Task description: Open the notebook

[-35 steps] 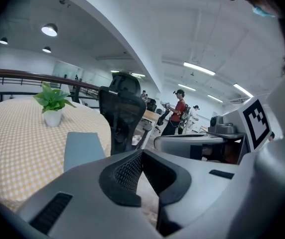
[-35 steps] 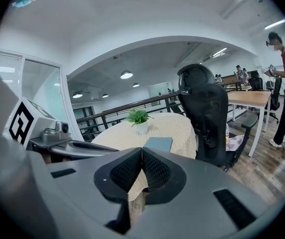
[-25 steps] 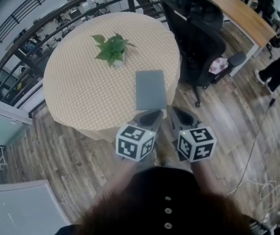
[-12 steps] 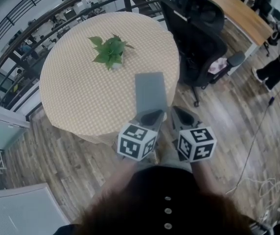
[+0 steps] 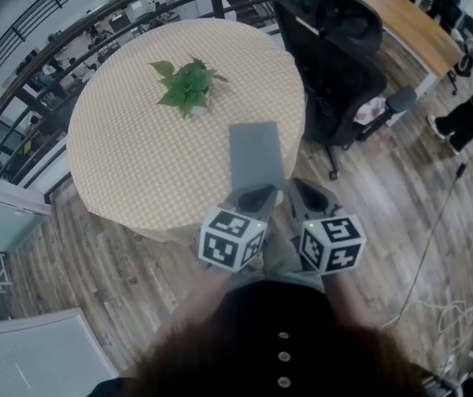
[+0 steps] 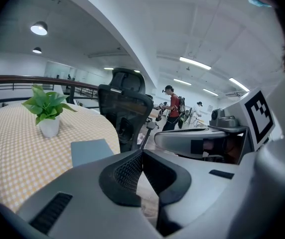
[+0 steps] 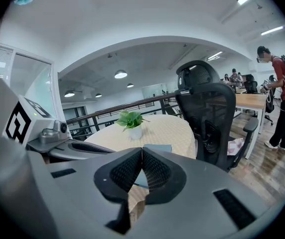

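A matt grey notebook [image 5: 255,155] lies on a checked cloth tablecloth [image 5: 137,147] above glossy wood-plank flooring [image 5: 96,271].

We see bright, even indoor light throughout. In the left gripper view it comes from round white ceiling lamps [image 6: 39,28] and long white strip lights [image 6: 195,62], which glare a little; shadows are soft on the round desk with its yellow checked cloth [image 5: 137,164]; the wide lenses bow the brown wooden plank floor [image 5: 385,197] and leave black corners in both gripper views; the grey plastic left claw [image 6: 142,152], close to its lens, looks slightly soft; the head view is mildly blurred overall.
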Demonstrator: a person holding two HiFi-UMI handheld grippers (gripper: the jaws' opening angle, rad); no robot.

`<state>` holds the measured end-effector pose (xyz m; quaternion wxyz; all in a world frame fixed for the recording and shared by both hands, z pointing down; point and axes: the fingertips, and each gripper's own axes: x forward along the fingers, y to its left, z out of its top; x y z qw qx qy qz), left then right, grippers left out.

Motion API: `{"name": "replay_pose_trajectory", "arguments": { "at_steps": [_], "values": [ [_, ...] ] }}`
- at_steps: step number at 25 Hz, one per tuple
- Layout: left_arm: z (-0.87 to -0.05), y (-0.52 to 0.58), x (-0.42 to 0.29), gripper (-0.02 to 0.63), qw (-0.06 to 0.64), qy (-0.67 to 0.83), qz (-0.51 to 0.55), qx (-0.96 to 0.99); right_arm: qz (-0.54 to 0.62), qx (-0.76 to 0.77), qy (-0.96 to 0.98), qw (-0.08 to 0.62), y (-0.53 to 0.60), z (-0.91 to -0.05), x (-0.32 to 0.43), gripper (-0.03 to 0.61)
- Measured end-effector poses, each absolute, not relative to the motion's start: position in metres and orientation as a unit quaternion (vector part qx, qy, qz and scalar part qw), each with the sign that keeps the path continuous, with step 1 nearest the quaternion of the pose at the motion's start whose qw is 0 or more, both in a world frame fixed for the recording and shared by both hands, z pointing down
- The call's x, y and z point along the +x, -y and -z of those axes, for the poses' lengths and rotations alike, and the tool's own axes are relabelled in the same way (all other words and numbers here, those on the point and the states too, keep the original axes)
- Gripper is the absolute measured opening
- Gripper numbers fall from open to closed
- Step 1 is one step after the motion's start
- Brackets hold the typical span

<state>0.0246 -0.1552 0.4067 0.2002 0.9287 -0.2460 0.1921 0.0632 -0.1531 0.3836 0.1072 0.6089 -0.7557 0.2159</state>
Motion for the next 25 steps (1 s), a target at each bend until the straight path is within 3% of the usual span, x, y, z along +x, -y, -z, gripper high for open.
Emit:
{"name": "replay_pose_trajectory", "arguments": {
  "at_steps": [25],
  "values": [
    [-0.439,0.176,0.057,0.012,0.192,0.27,-0.264,0.906,-0.27,0.584,0.756,0.117,0.173,-0.409,0.117,0.012]
  ]
}}
